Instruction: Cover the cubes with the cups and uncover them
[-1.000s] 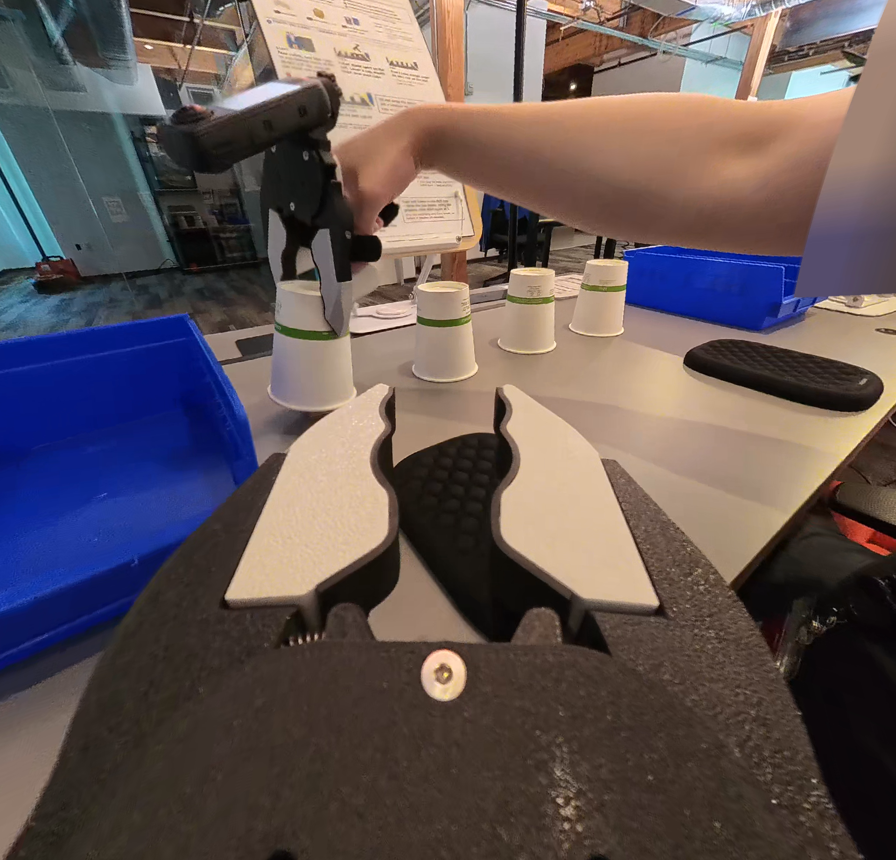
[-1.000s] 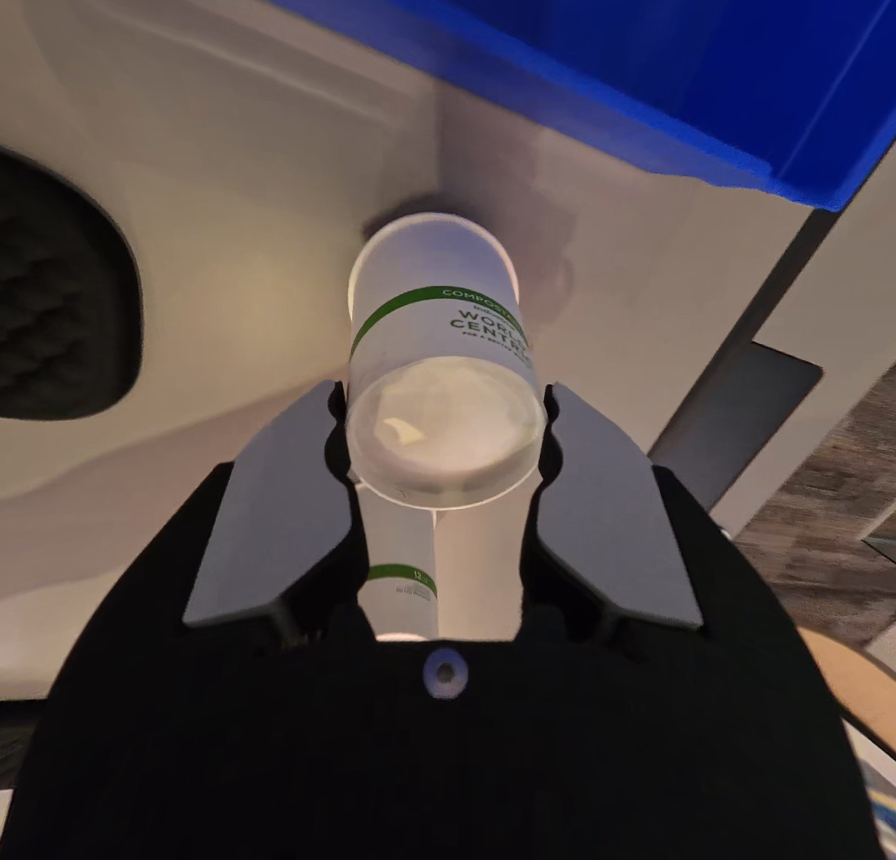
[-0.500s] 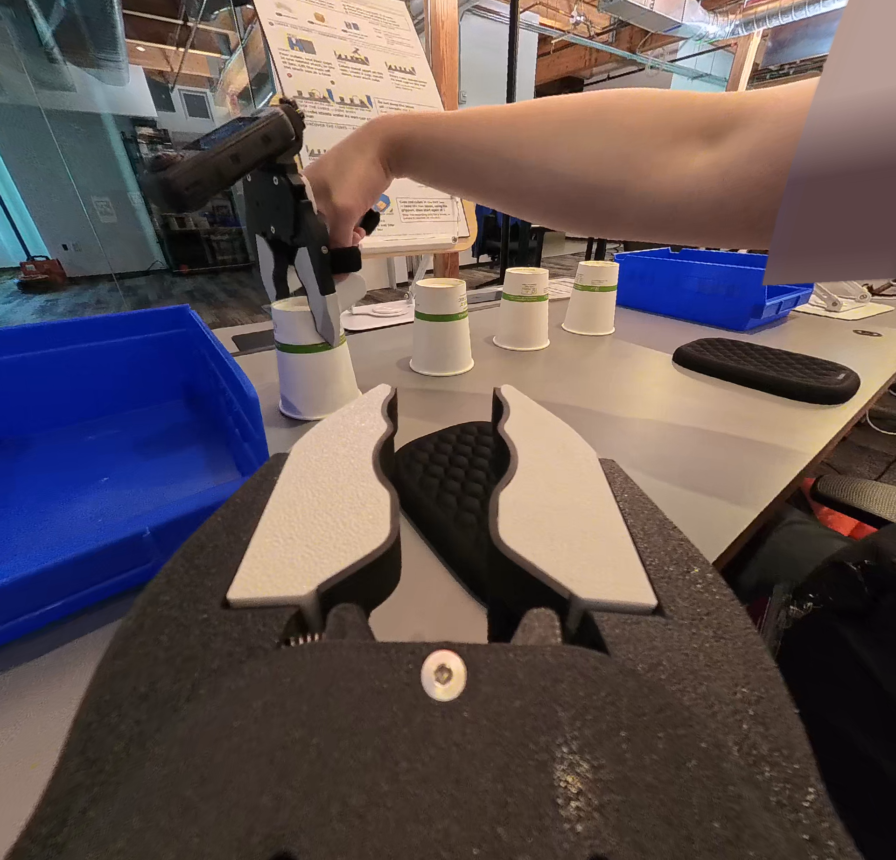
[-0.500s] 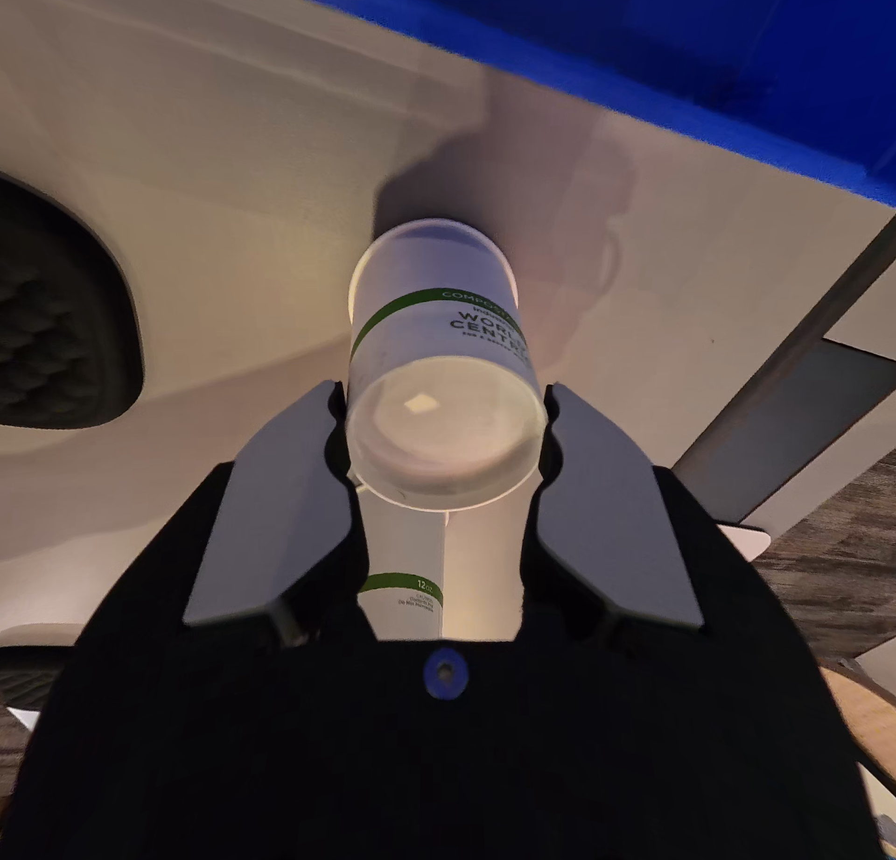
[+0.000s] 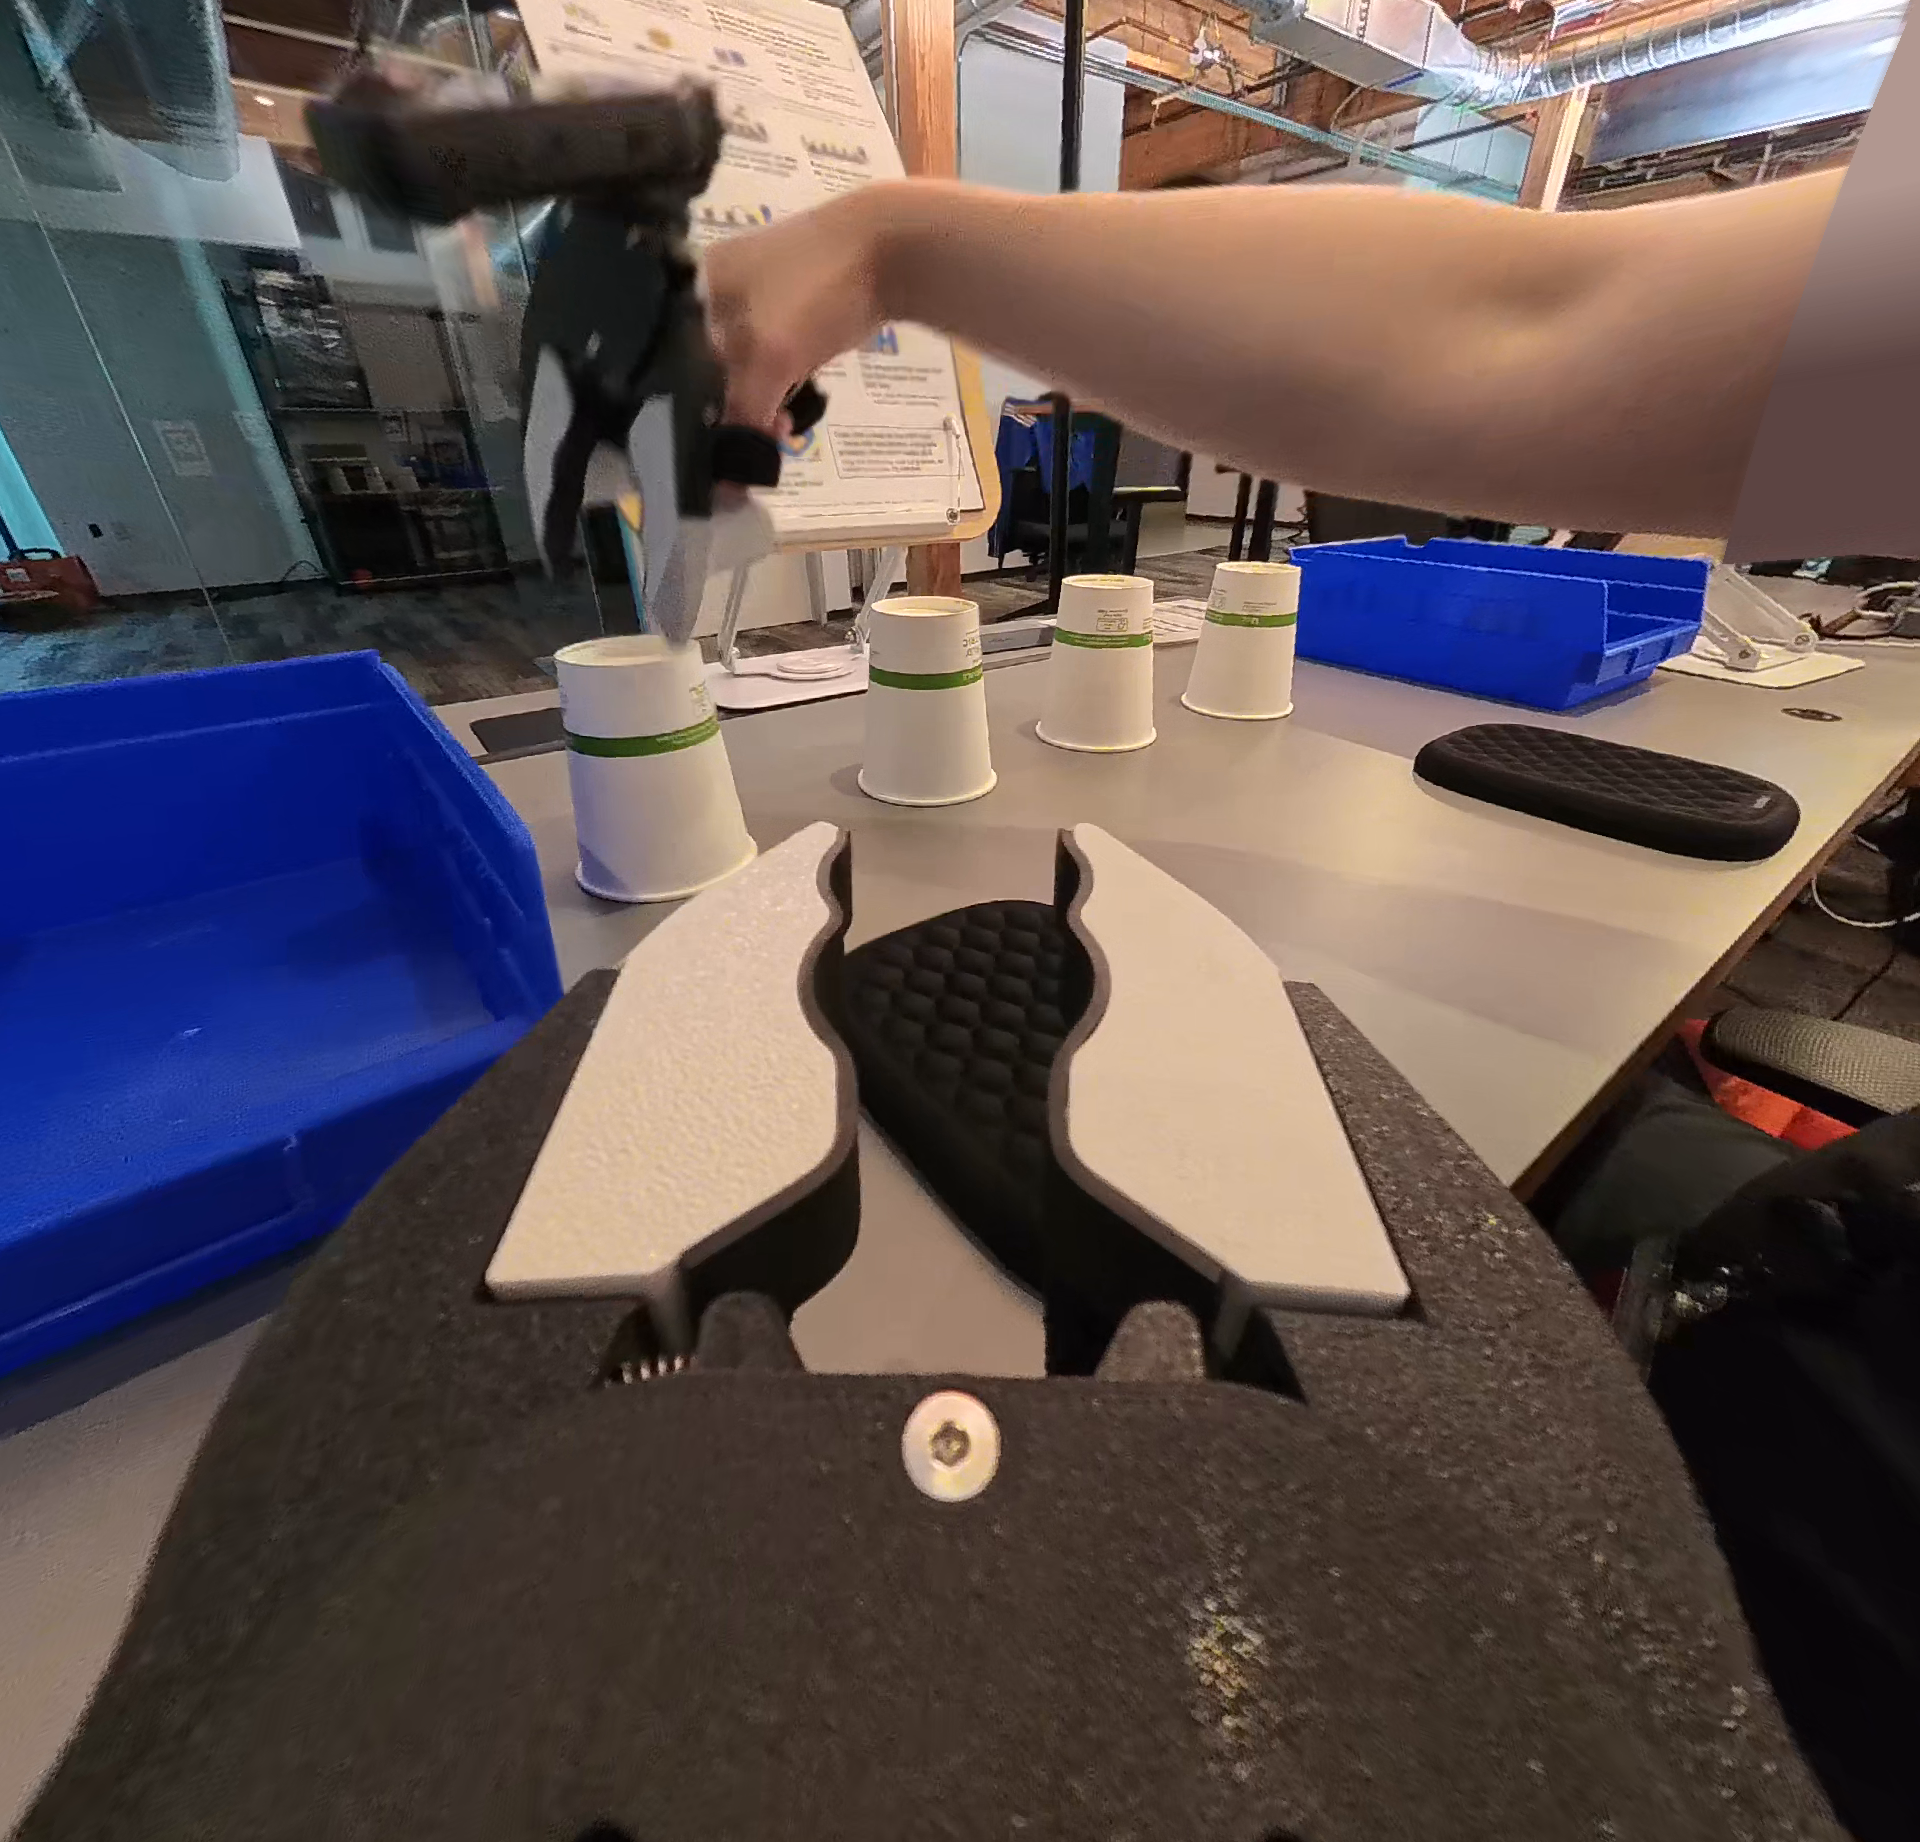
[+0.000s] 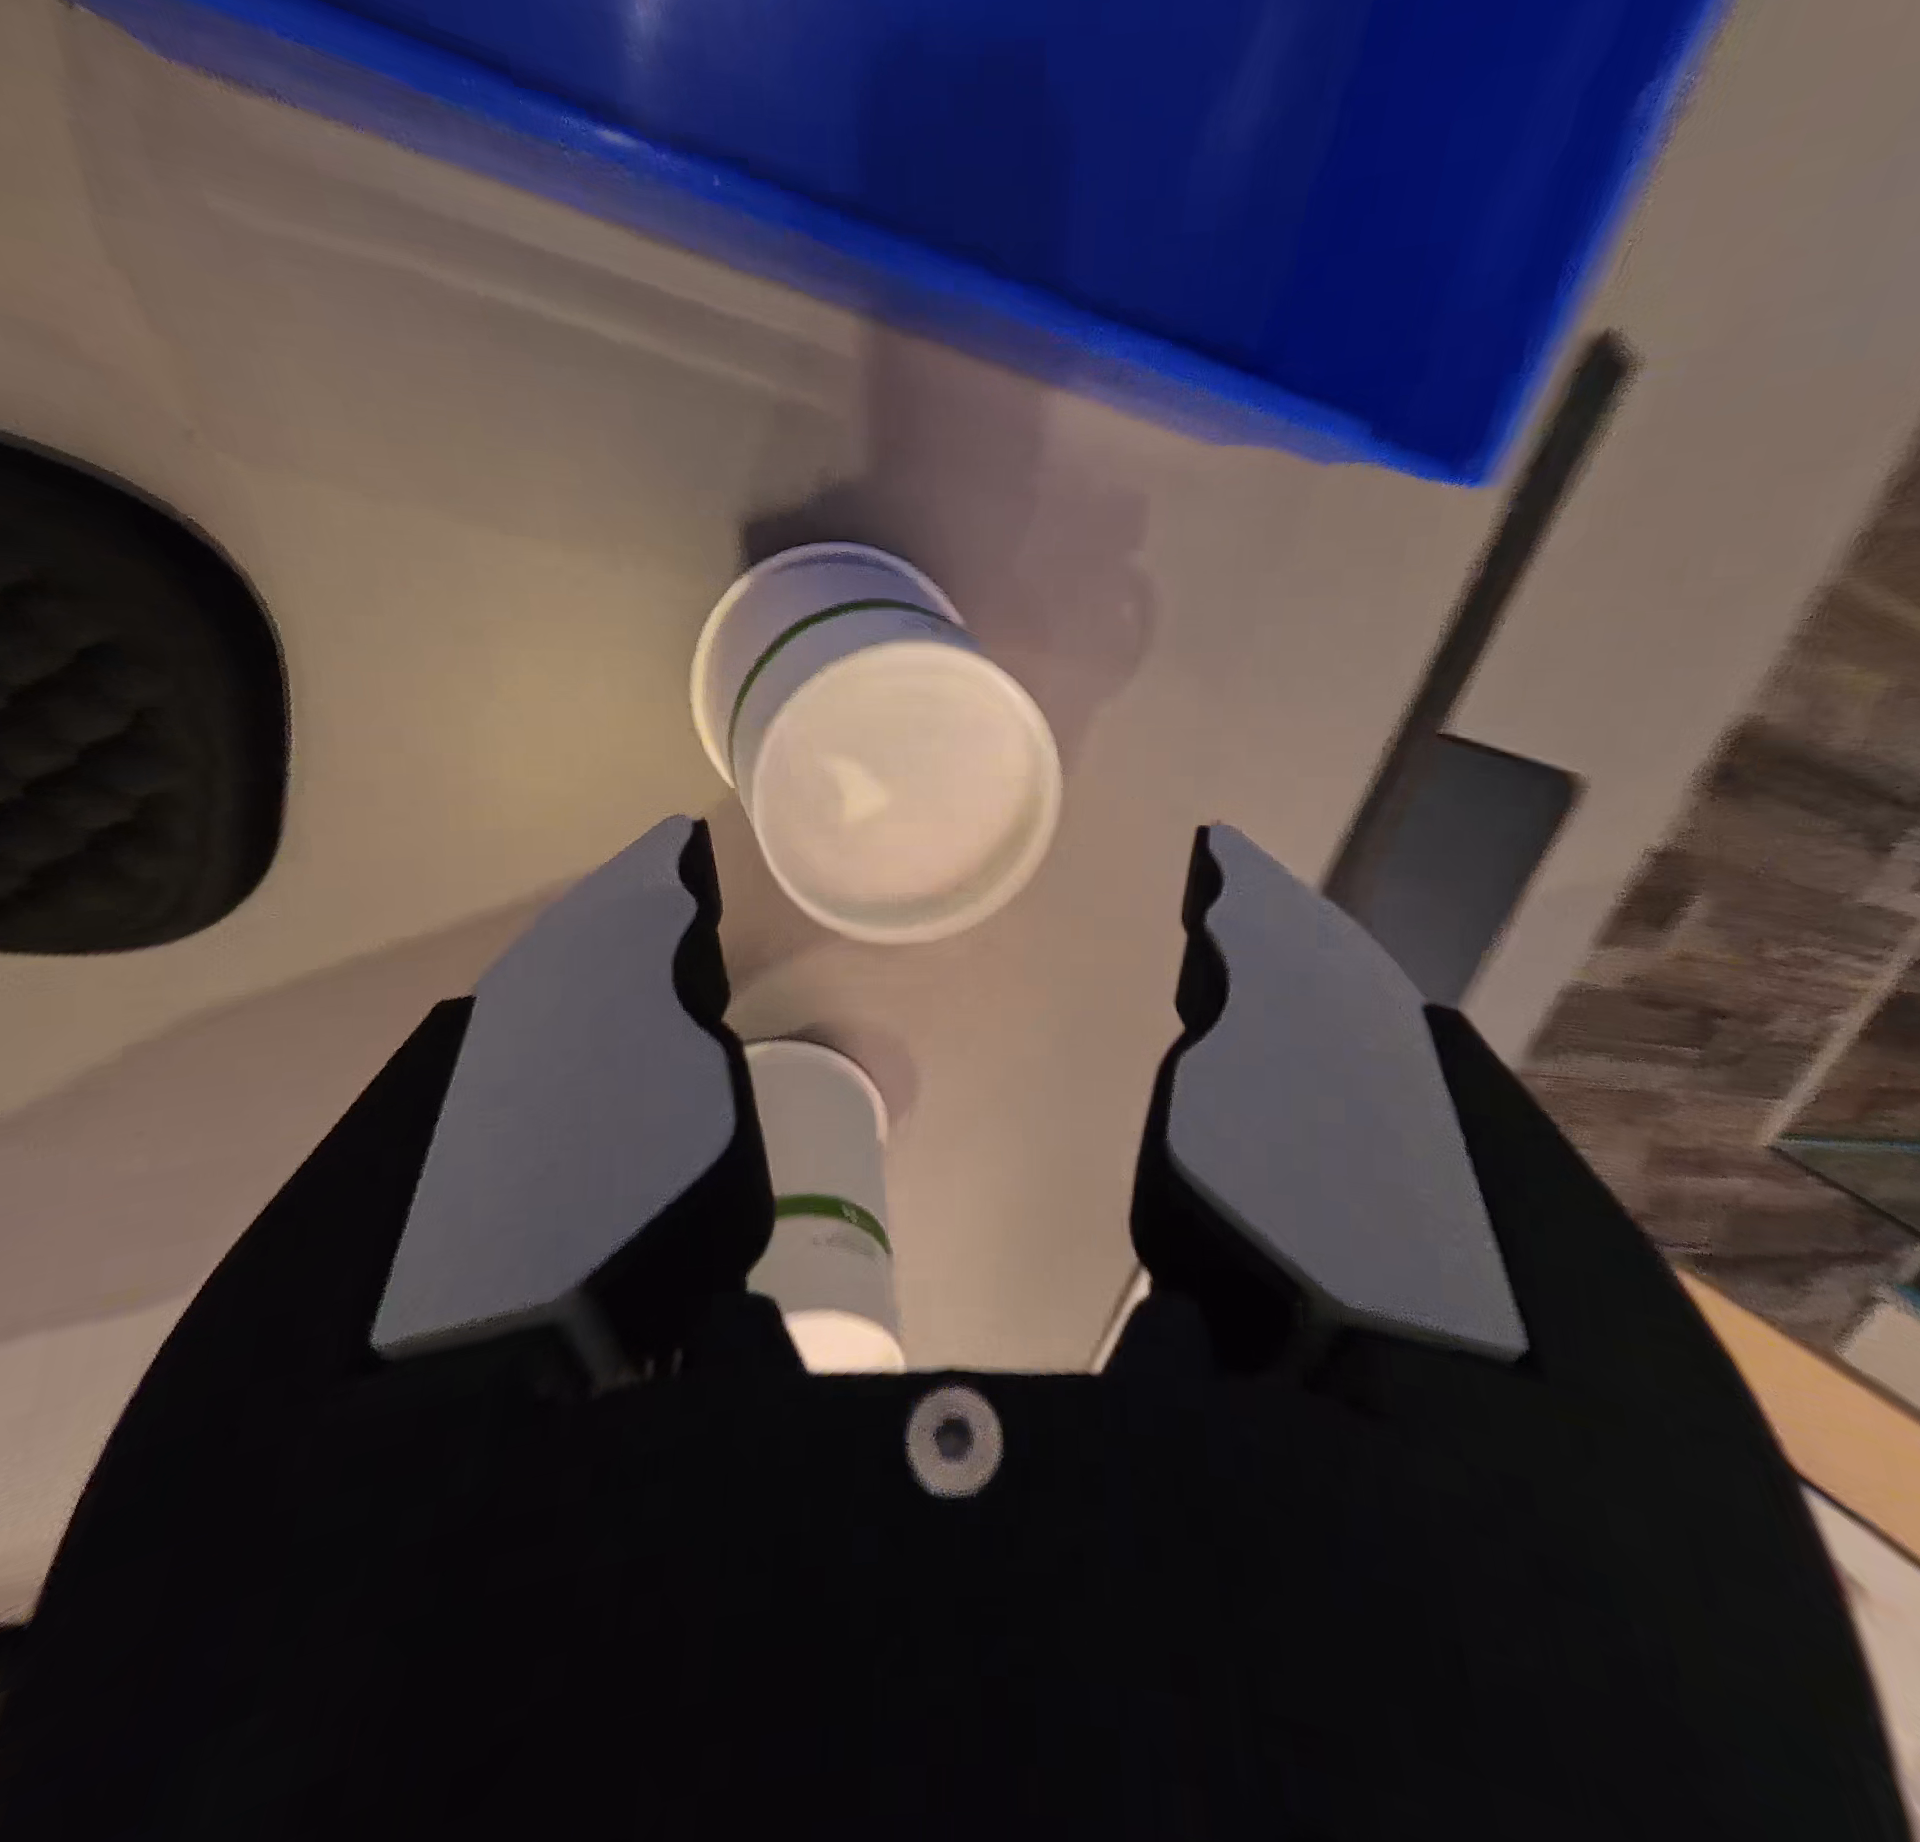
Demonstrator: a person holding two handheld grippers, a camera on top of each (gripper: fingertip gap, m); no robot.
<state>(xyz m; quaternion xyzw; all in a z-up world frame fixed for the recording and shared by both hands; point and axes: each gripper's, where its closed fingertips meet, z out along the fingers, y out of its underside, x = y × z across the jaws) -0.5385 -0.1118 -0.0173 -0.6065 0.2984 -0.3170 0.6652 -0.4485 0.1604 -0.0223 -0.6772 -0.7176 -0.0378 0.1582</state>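
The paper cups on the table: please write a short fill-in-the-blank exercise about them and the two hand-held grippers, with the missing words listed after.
1. On the grey table stand ____ paper cups, all upside down.
2. The right hand-held gripper is ____ and holds nothing, above the nearest cup.
3. Each cup bears a ____ band.
4. The left hand-held gripper holds nothing; to its left is a ____ bin.

Missing words: four; open; green; blue

Open-plan office or lab: glass partitions (image 5: 125,358), exposed ducts (image 5: 1351,16), poster board (image 5: 748,130), grey bench (image 5: 1299,909), blue bins (image 5: 1496,618).
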